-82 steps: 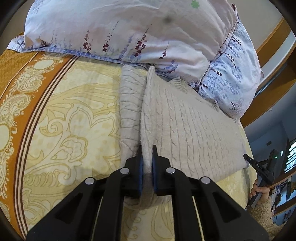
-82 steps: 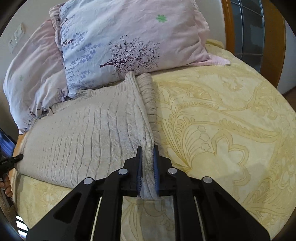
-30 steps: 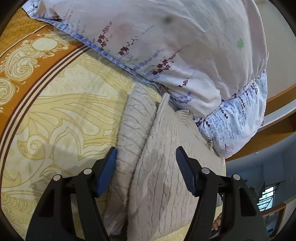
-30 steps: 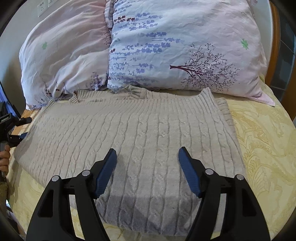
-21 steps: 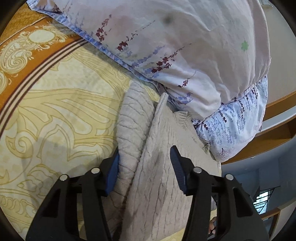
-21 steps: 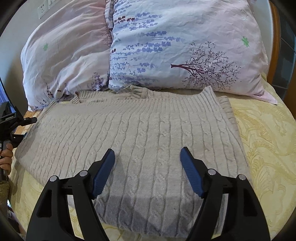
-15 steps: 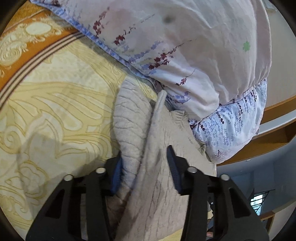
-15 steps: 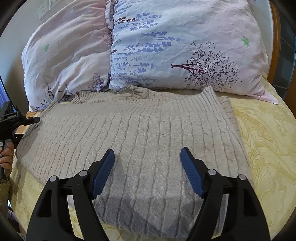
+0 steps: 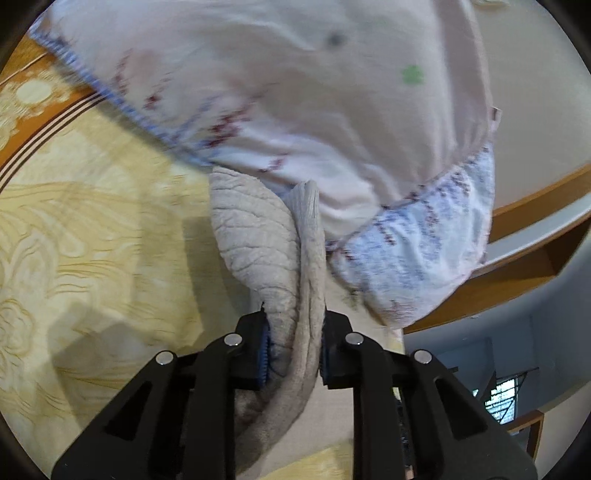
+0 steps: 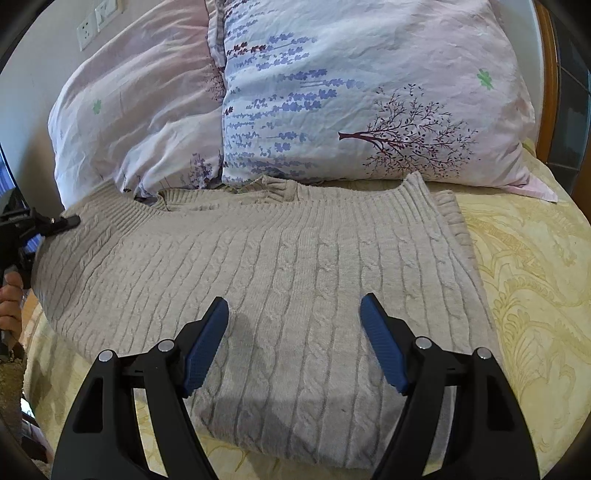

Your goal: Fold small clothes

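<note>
Beige cable-knit sweater [image 10: 280,273], folded flat

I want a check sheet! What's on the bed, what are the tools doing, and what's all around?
Surface: yellow patterned bedspread with an orange border.
Job's things: beige cable-knit sweater, lying folded and mostly flat.
Clutter: nothing seen.
Grippers: left tool shut on the sweater's edge; right tool open above the sweater, holding nothing.
Cables: nothing seen.
Surroundings: two floral pillows at the head of the bed, wooden headboard, wall sockets.
</note>
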A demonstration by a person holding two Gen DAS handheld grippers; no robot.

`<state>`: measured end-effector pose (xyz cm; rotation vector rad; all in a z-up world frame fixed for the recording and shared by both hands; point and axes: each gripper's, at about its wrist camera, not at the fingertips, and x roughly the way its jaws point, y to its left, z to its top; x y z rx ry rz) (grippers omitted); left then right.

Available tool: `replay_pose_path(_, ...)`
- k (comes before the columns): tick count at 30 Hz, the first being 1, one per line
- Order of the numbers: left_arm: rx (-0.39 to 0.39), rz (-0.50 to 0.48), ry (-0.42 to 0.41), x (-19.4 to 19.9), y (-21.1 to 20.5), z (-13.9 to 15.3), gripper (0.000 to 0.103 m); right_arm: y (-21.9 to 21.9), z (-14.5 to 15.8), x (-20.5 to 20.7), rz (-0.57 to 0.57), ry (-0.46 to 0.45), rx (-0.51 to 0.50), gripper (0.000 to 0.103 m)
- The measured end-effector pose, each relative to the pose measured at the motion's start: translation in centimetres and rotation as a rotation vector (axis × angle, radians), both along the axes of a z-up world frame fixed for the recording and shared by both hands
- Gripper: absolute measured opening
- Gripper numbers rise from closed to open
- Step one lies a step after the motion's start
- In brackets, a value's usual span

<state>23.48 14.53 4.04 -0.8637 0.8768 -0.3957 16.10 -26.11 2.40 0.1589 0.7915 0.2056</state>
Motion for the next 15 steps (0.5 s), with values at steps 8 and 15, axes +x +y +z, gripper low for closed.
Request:
replay_pose_path(8, -0.073, -0.123, -0.087, 0.9, -7.5, 3.6, 0.018, -2.0, 1.5, -1.4, -0.020, -0.066, 0.044, 0.076)
replay_pose_path(15, -0.115, -0.243, -0.099, 2.1, -16.7, 3.4, 0.018, -4.5, 2.0, -2.4, -0.051, -0.091, 0.089, 0.076)
